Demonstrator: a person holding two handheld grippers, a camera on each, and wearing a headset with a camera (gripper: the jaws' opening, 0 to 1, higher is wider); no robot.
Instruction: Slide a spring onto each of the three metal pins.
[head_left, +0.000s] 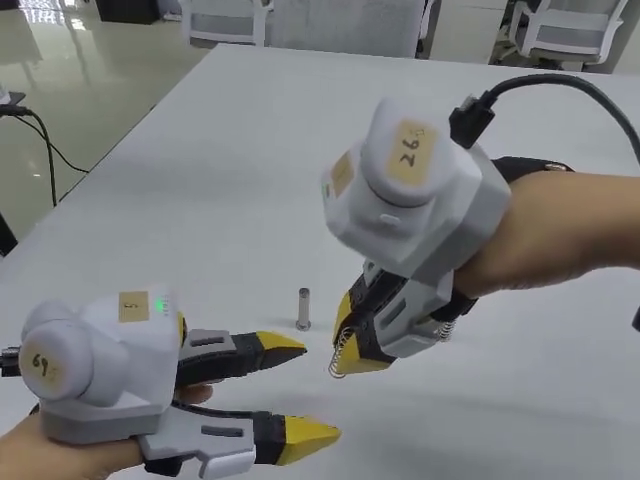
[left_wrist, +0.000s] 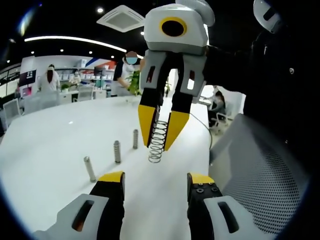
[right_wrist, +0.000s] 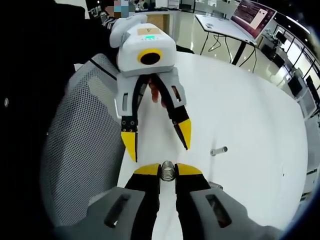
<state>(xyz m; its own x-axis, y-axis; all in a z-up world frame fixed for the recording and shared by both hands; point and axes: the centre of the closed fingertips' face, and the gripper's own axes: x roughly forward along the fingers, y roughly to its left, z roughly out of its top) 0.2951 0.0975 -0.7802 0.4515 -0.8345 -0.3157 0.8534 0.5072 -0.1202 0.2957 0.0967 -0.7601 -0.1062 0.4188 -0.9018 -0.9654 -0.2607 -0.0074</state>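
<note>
Spring sits pinched, partly hidden, in the right tool; left tool spread.

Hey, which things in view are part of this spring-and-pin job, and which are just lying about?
For the job:
spring, clamped in the right hand-held gripper
three metal pins, upright on the white table, all bare
left hand-held gripper, open

Just about:
mesh chair
office chairs beyond the table
floor cable
monitor

A silvery coil spring hangs upright near three bare metal pins standing in a row.
</note>
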